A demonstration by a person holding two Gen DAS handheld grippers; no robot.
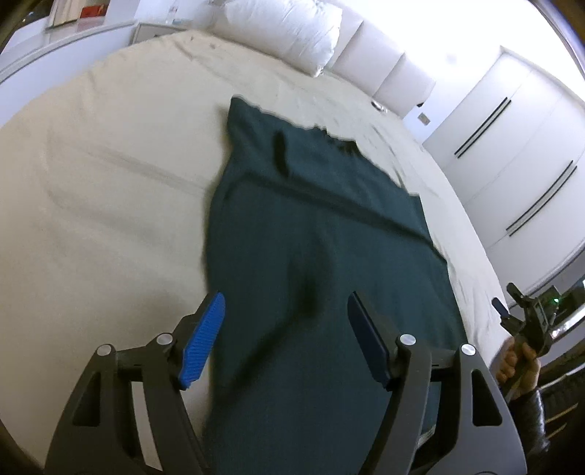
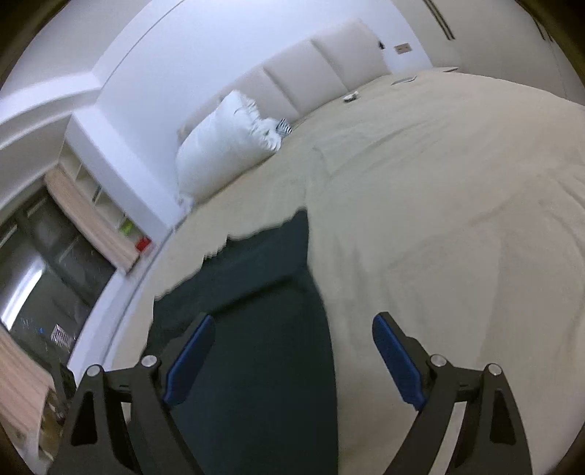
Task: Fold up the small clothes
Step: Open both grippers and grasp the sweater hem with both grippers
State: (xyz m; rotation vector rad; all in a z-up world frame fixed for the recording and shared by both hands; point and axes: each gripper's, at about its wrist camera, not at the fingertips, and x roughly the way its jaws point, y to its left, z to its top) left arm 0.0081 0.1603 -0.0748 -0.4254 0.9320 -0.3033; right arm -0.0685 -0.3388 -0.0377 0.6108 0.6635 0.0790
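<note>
A cream-sheeted bed (image 1: 91,190) fills both views, with a white pillow (image 1: 289,33) against its padded headboard (image 2: 321,69). White wardrobe doors (image 1: 519,146) stand beside the bed.

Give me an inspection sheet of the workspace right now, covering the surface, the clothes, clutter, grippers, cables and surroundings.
Surface: bed with a cream sheet, lightly creased.
Job's things: one dark green garment lying spread flat on the sheet, a fold line across its far part.
Clutter: white pillow at the headboard; a few small items near the headboard, too small to identify.
Grippers: left gripper open, nothing between its fingers, above the garment; right gripper open and empty, over the garment's edge.
Cables: nothing seen.
Surroundings: padded headboard, white wardrobe doors, shelving by a window.
</note>
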